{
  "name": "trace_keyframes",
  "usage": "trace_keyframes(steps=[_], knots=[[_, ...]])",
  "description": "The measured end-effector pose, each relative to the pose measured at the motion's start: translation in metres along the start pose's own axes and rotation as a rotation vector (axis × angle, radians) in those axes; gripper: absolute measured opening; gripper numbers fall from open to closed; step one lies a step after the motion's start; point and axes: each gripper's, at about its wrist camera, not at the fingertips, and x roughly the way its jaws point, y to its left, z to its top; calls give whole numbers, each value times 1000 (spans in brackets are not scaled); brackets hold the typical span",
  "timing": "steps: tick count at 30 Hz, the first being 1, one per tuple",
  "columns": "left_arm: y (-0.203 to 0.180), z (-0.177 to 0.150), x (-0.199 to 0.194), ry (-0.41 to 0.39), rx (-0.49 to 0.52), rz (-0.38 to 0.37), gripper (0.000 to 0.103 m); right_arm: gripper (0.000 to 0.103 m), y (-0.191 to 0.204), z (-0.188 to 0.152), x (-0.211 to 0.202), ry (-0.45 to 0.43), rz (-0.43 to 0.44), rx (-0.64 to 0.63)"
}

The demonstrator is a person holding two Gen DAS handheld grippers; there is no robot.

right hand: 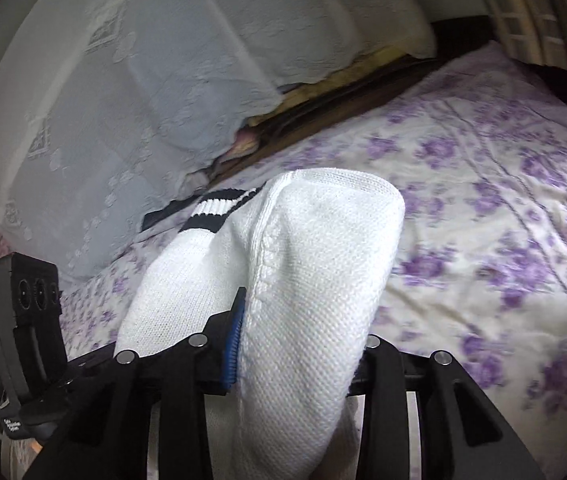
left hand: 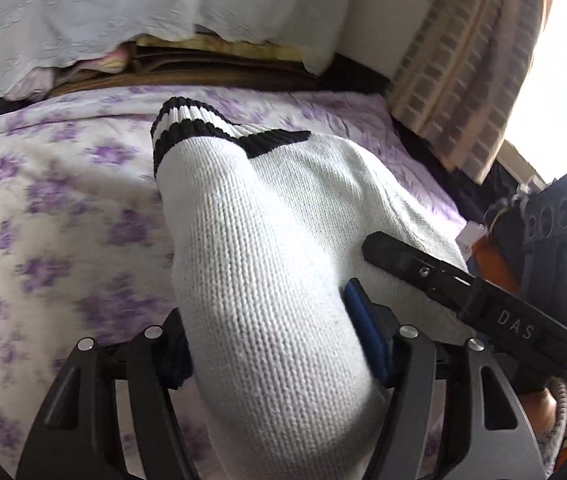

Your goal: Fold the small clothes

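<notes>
Both grippers lift a white knitted garment with black-striped cuffs above the bed.

The left gripper and right gripper are each clamped on a bunch of the knit, probably to carry it and spread it flat for folding. Below lies a white bedspread with purple flowers; a pale lace cover drapes behind, and a checked beige curtain hangs by a bright window.

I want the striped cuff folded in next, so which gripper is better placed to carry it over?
Left, probably. The left gripper grips the sleeve of the white knit garment ending in the striped cuff; the right gripper holds another bunch.
</notes>
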Motion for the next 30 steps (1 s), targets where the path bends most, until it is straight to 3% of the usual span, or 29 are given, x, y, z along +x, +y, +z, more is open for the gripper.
trace_keyframes(steps=[3, 4, 6, 8, 13, 17, 30], knots=[[4, -10, 41, 103, -43, 9, 68, 37, -26, -13, 23, 81, -82, 42], [6, -15, 46, 88, -44, 36, 75, 41, -31, -16, 27, 77, -82, 50], [4, -16, 43, 67, -22, 51, 76, 43, -29, -14, 27, 76, -80, 43], [1, -14, 39, 57, -5, 108, 84, 47, -24, -13, 23, 60, -97, 20], [-9, -29, 14, 7, 36, 218, 85, 63, -6, -21, -3, -21, -174, -71], [-15, -37, -7, -16, 48, 257, 86, 73, 10, -36, -28, -94, -249, -148], [-29, -72, -36, -48, 57, 336, 87, 75, 13, -79, -73, -159, -244, -143]])
